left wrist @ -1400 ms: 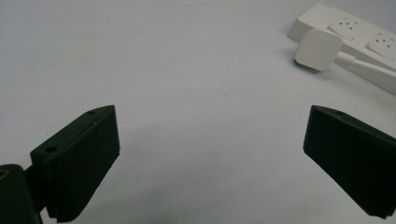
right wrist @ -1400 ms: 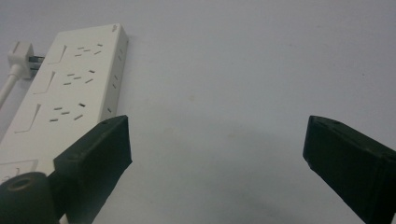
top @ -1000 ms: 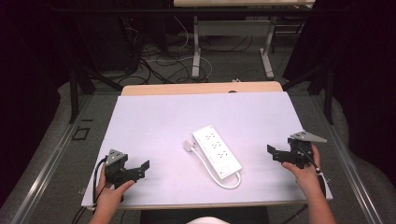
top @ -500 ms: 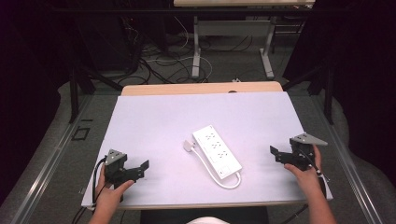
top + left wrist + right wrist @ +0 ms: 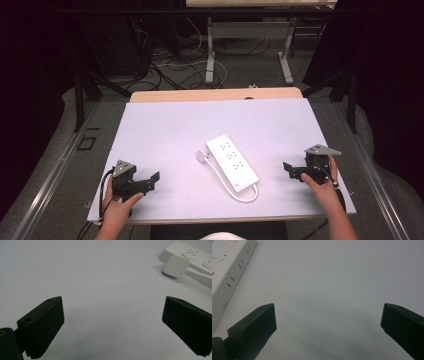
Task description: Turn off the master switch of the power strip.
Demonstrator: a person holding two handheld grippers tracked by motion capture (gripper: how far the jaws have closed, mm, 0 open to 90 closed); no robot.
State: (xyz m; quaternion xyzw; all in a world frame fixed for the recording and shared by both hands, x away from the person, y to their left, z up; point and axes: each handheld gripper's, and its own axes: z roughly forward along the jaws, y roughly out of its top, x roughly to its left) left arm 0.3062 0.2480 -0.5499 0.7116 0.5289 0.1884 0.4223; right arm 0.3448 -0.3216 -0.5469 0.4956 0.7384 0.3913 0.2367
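The table (image 5: 165, 125) carries a pale sheet that covers all but a wooden strip at its far edge. The strip (image 5: 232, 162), a white multi-socket bar, lies near the middle of the sheet, a little toward my right. Its long axis runs diagonally: the far end points away and to my left, the near end points toward me and to my right. Sockets face up. Its white cord (image 5: 235, 192) leaves the near end, loops back along the left flank and ends at the plug (image 5: 201, 156), which lies just beside the far end. My left gripper (image 5: 150, 180) rests near the front left corner, well apart from the strip; its jaws stand wide apart with only bare sheet between them, and in the left gripper view the plug sits ahead to the right. My right gripper (image 5: 290, 169) rests near the right edge; its jaws have just been opening, stand at full spread and grip nothing, the strip's side showing at left.
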